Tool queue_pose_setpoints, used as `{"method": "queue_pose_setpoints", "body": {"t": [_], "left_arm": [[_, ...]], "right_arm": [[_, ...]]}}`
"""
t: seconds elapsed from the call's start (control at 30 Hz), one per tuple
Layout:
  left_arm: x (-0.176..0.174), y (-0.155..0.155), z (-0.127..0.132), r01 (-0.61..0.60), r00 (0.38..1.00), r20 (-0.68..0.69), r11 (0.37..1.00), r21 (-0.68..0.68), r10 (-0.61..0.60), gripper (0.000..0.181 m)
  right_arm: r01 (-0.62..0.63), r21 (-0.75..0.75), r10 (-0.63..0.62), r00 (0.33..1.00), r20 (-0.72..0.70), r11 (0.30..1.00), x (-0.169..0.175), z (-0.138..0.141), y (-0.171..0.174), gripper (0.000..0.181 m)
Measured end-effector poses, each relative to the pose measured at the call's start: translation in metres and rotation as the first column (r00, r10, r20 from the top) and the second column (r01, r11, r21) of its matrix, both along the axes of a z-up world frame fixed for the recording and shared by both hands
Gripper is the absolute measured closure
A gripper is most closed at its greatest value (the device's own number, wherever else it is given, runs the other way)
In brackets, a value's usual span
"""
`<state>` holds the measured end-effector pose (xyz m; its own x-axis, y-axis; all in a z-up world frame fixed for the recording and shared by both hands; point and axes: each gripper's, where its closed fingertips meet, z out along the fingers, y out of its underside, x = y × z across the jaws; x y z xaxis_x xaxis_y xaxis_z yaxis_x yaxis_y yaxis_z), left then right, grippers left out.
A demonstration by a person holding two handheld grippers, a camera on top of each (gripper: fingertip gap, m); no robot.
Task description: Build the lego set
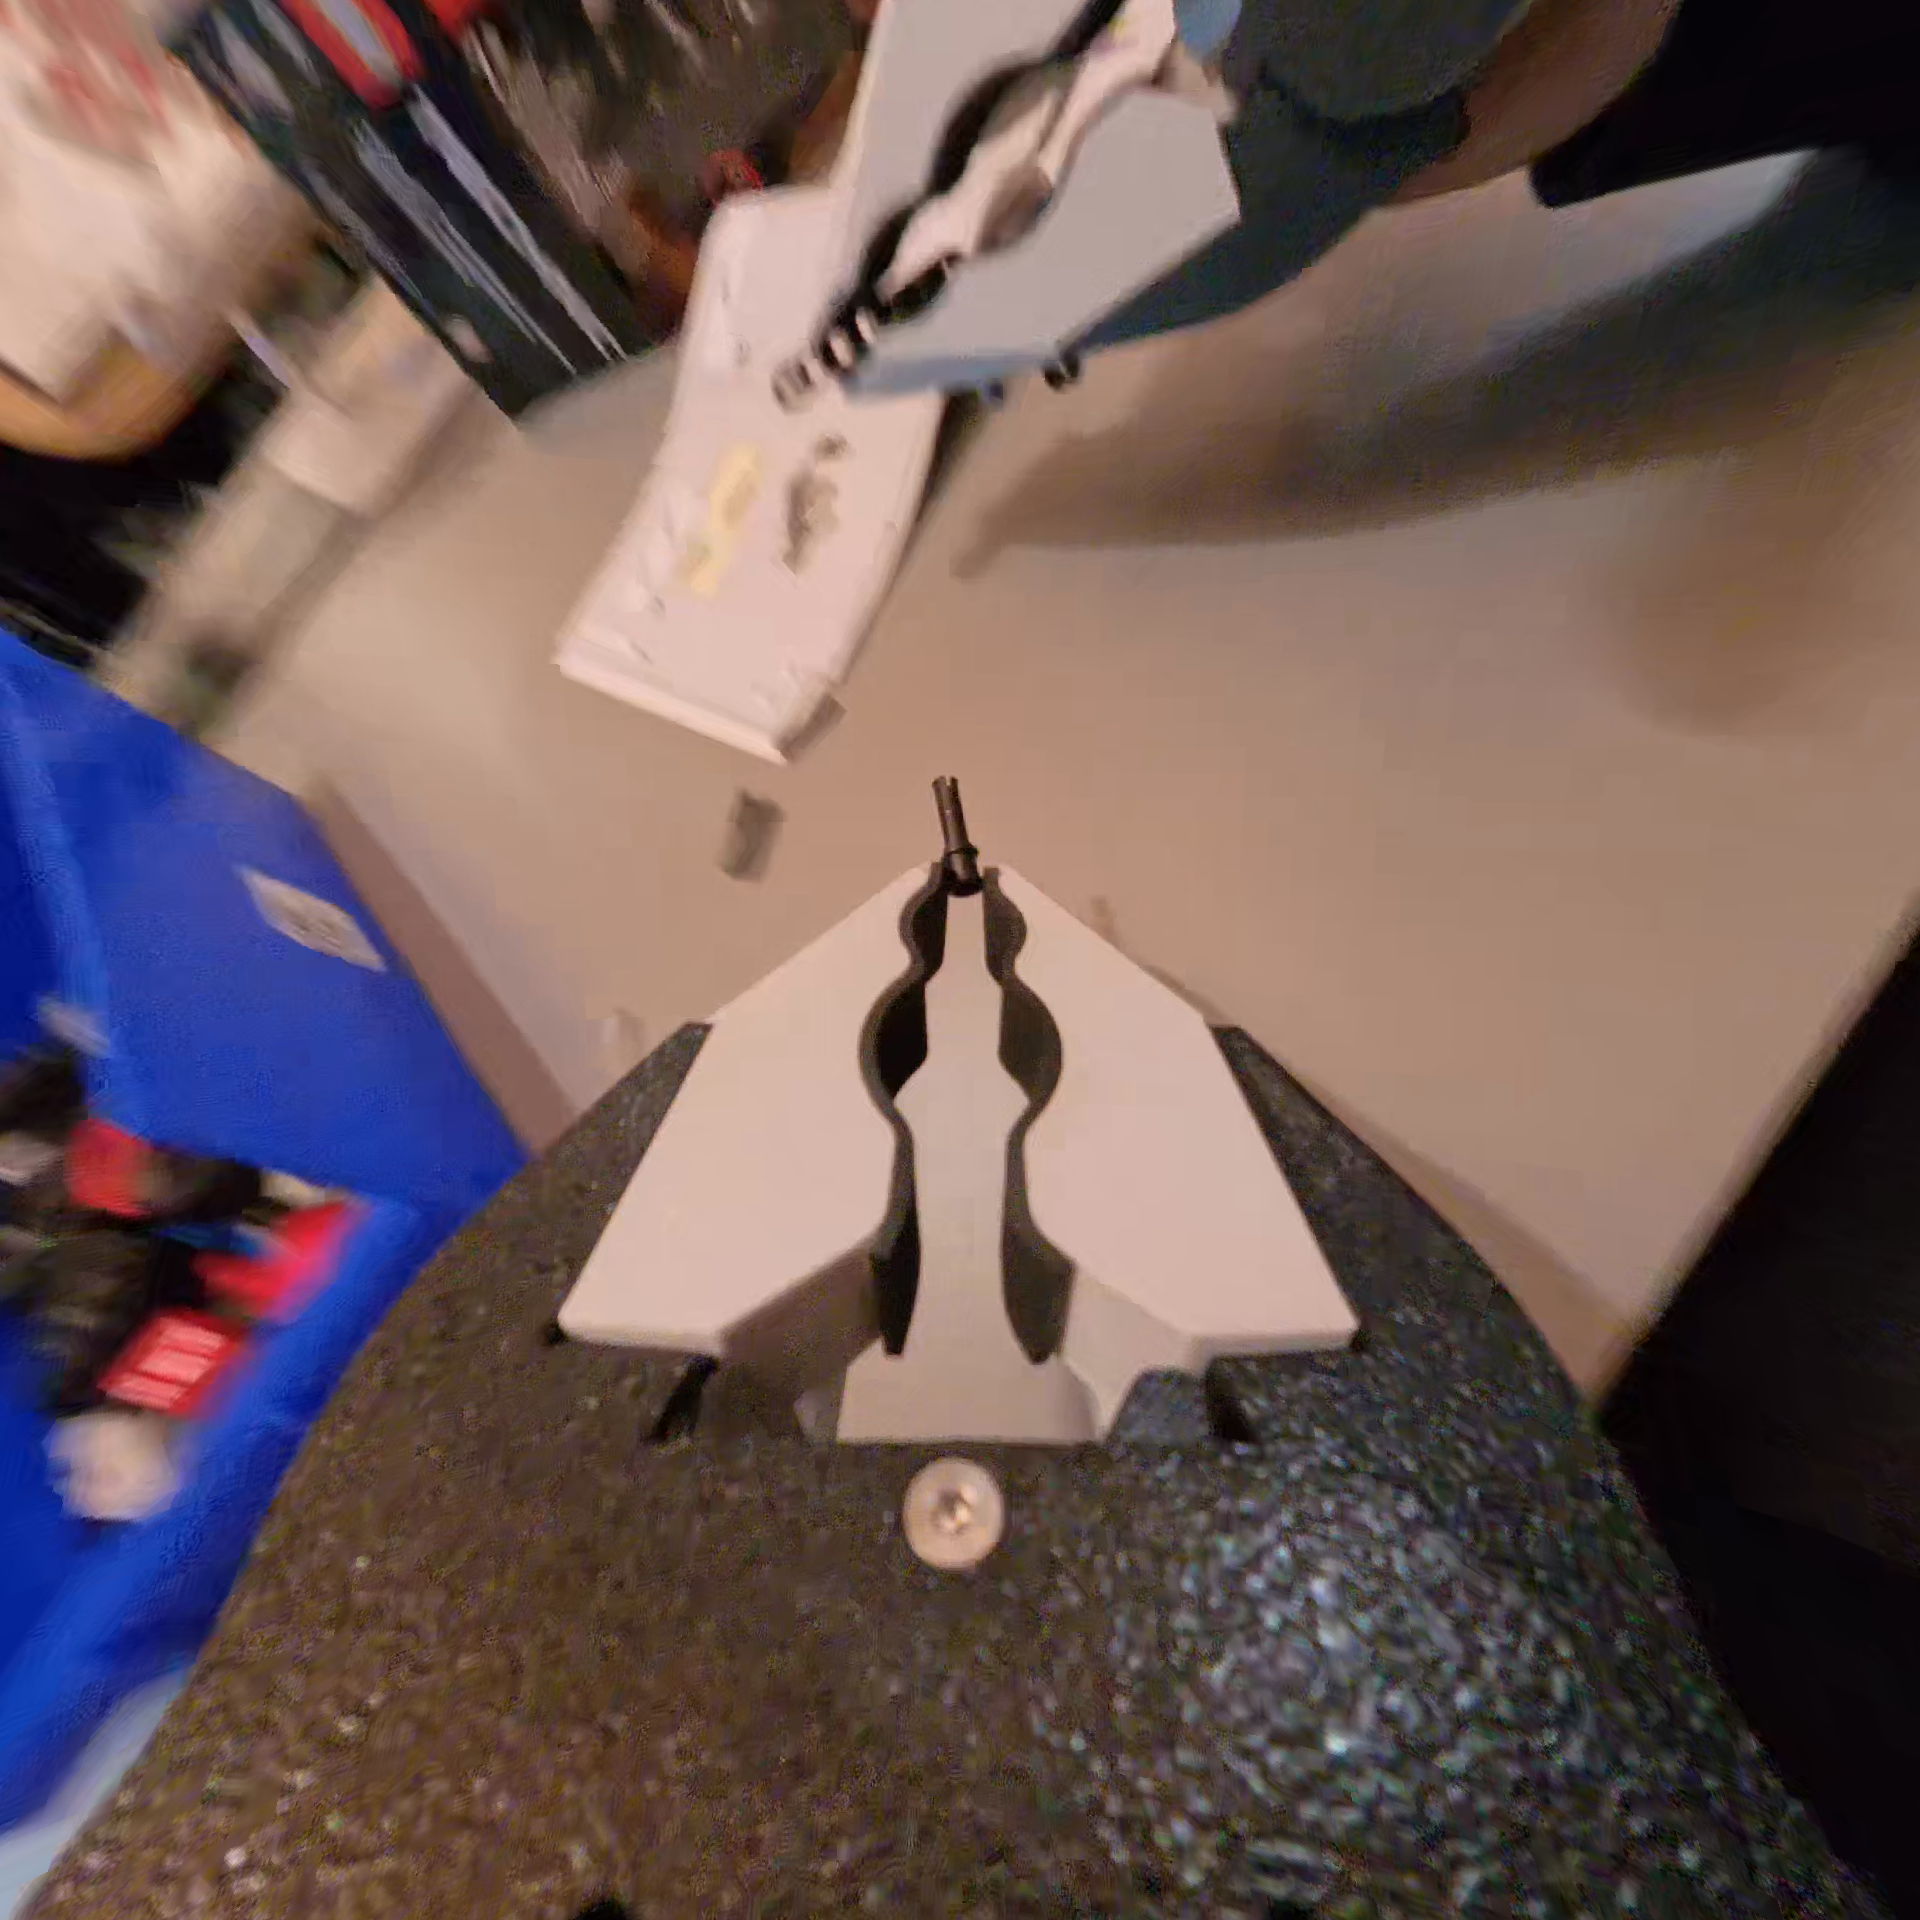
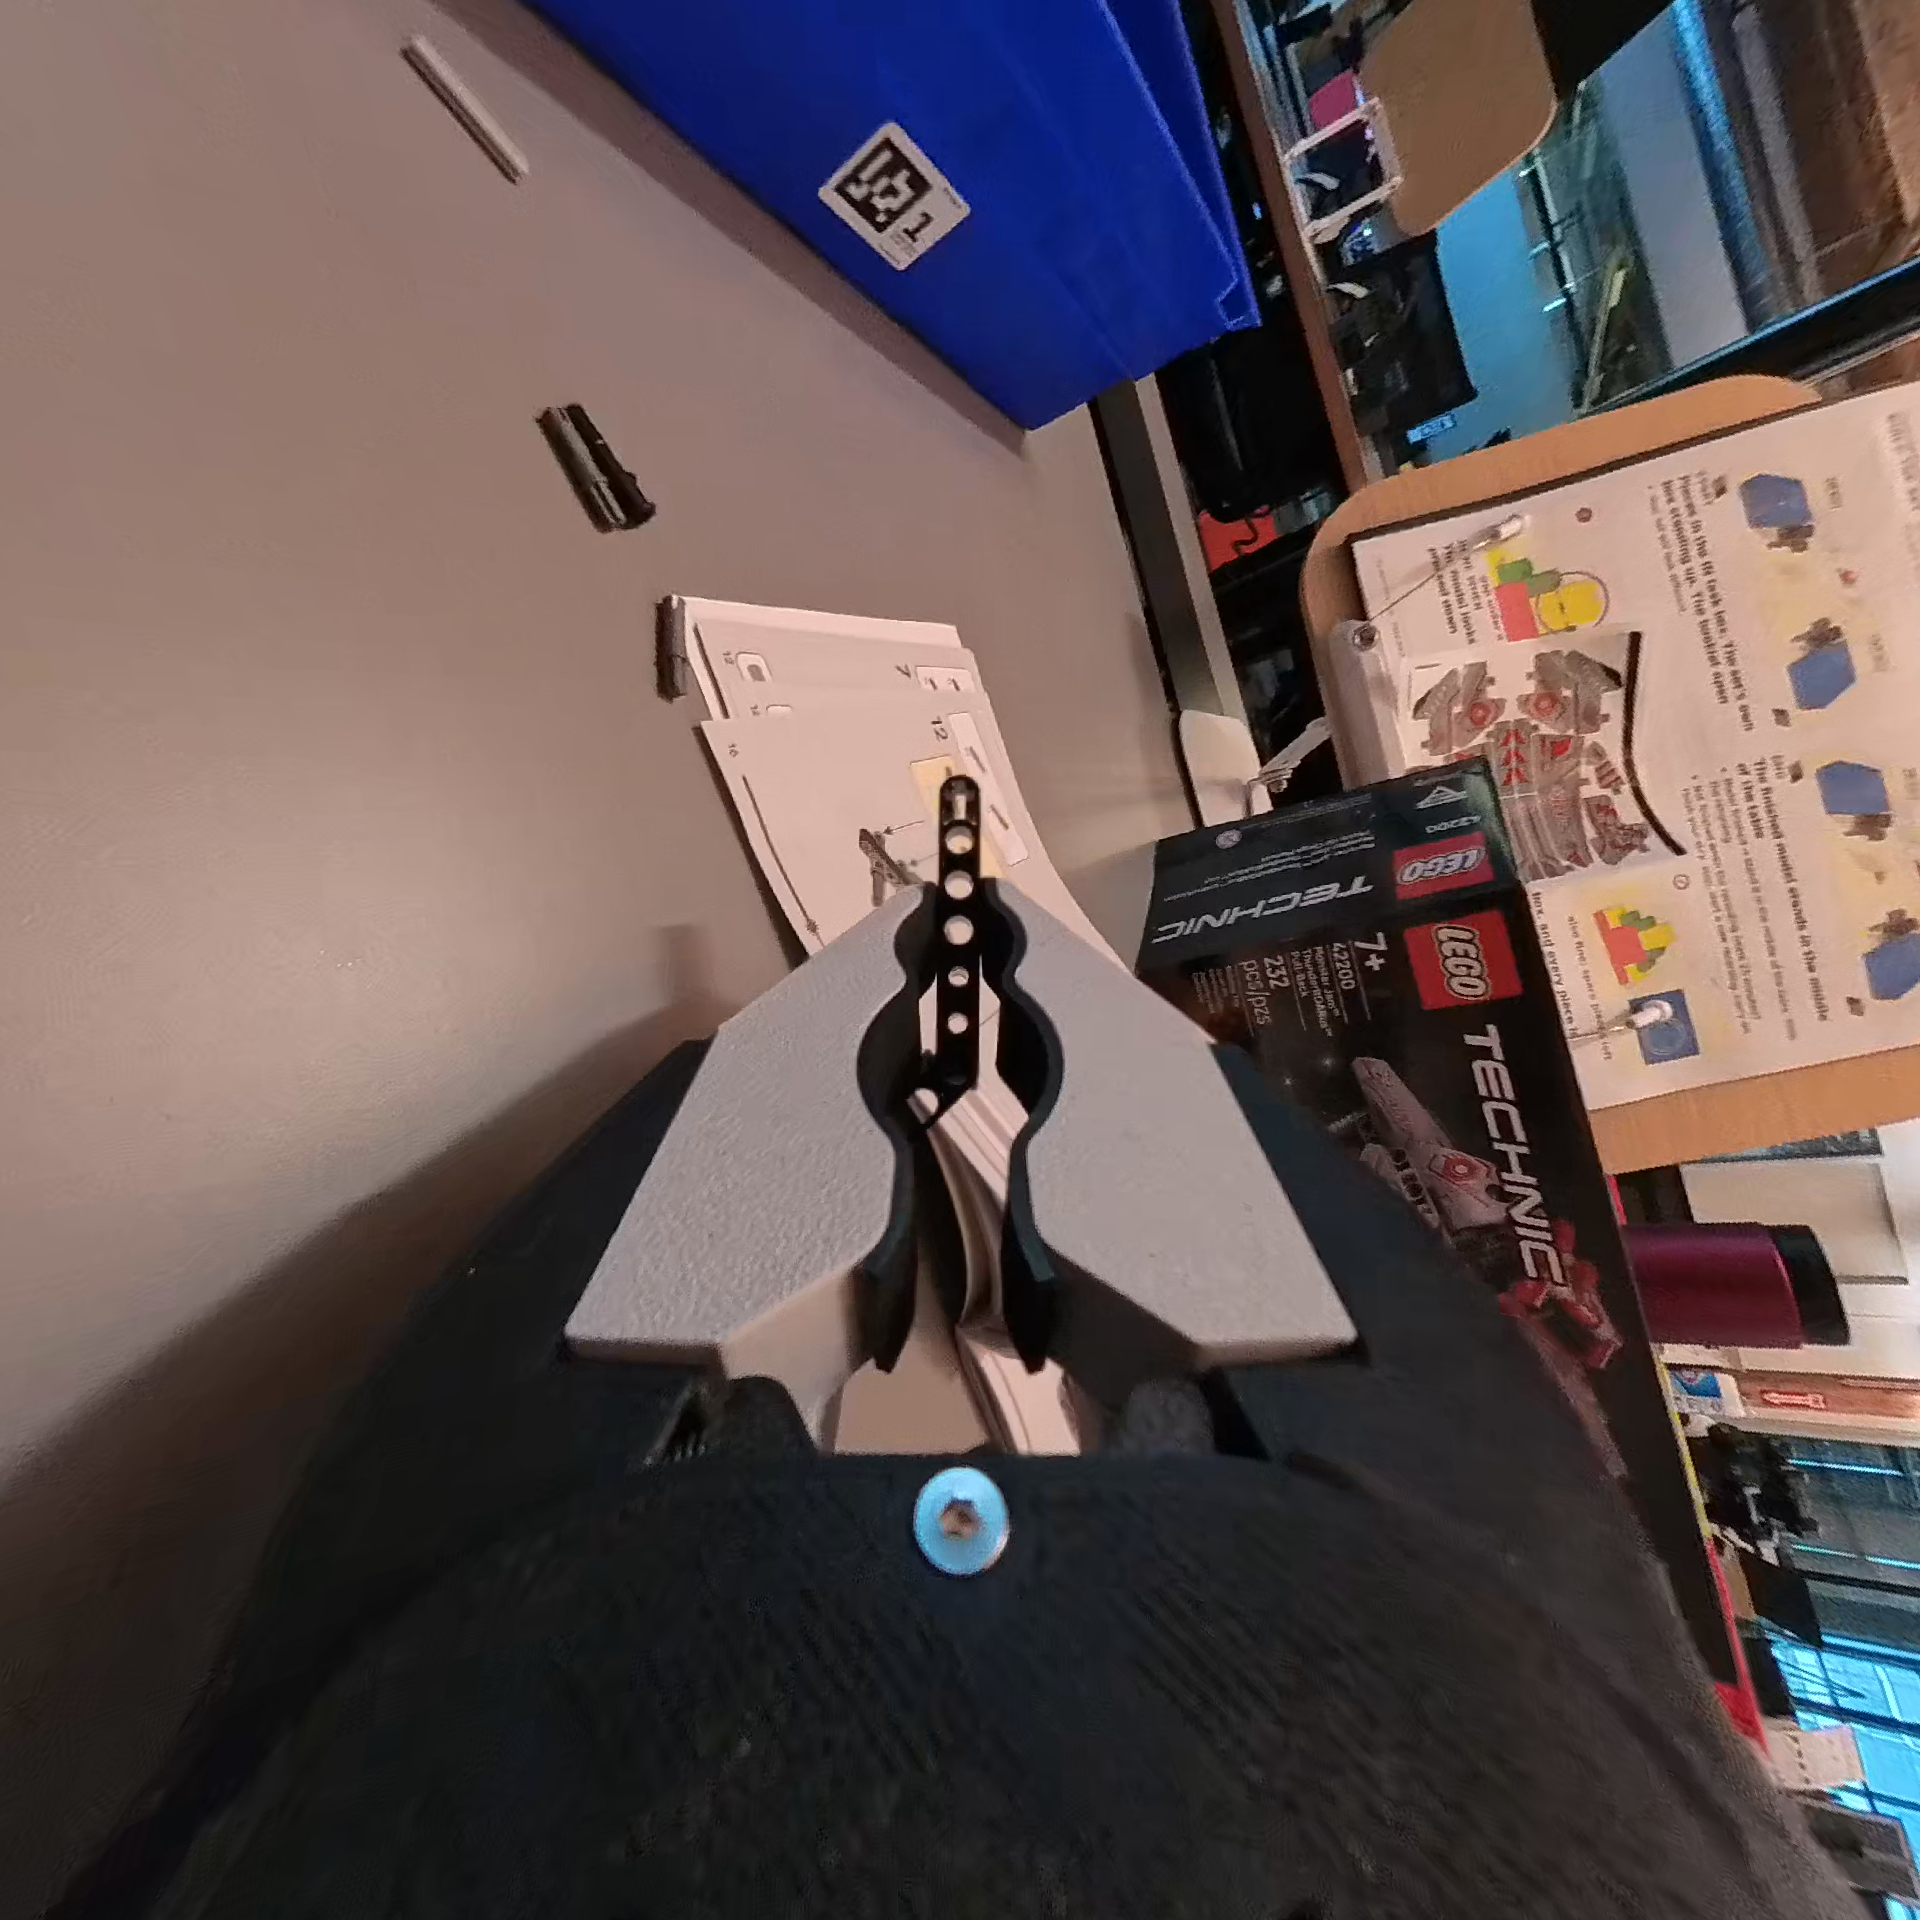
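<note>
Lego work looks barely begun, judging by how little is joined; going from the biggest thing down, the table (image 2: 260, 727) carries a blue bin (image 2: 987, 208) along one edge, the set's black box (image 2: 1382, 1039) standing at the far side, and an open booklet (image 2: 831, 748) lying flat near the middle, with a printed sheet on a board (image 2: 1662, 727) propped behind the box; no assembled model shows anywhere on the table in either view, so I judge almost the whole build is left. The right gripper (image 2: 958, 914) has its jaws nearly together and pinches a black holed beam (image 2: 958, 883), which stands up out of the fingertips over the booklet; in the left wrist view that gripper (image 1: 935, 312) shows blurred above the booklet, well apart from the left one. The left gripper (image 1: 961, 878) is likewise closed down, its tips clamped on the base of a small black pin (image 1: 948, 821) that pokes forward above the table. Two loose parts lie on the bare table: a short black connector (image 2: 594, 468) near the bin and a thin grey axle (image 2: 464, 109) farther off. My reading is that the step in hand is pushing the pin into a hole of the beam; the two pieces are not yet touching, and every later step remains.
</note>
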<state>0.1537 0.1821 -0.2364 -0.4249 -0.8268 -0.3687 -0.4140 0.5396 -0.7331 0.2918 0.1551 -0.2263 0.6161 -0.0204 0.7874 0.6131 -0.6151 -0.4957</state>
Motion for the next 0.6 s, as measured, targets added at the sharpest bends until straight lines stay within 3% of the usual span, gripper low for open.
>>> {"method": "queue_pose_setpoints", "body": {"t": [0.13,0.2,0.3,0.4,0.5,0.6], "left_arm": [[0.058,-0.002,0.038,0.062,0.977,0.166,0.926,0.372,-0.132,0.177],[0.088,-0.008,0.036,0.105,0.964,0.183,0.908,0.406,-0.194,0.177],[0.115,-0.03,0.032,0.209,0.95,0.177,0.944,0.256,-0.259,0.177],[0.128,-0.045,0.036,0.22,0.962,0.171,0.975,-0.029,-0.212,0.178],[0.134,-0.049,0.039,0.173,0.981,0.143,0.92,-0.351,-0.129,0.178],[0.136,-0.045,0.04,0.134,0.991,0.1,0.812,-0.569,-0.093,0.178]], "right_arm": [[0.038,0.015,-0.039,0.994,0.107,0.999,0.009,0.01,-0.004,0.177],[0.064,0.001,-0.063,0.983,0.174,0.998,0.017,0.012,-0.009,0.177],[0.096,-0.003,-0.091,0.949,0.303,0.995,0.031,0.019,-0.017,0.177],[0.087,0.058,-0.103,0.907,0.408,0.995,0.032,0.034,-0.02,0.177],[0.094,0.08,-0.12,0.891,0.438,0.992,0.033,0.036,-0.018,0.177],[0.098,0.091,-0.128,0.898,0.421,0.991,0.032,0.035,-0.014,0.177]]}}
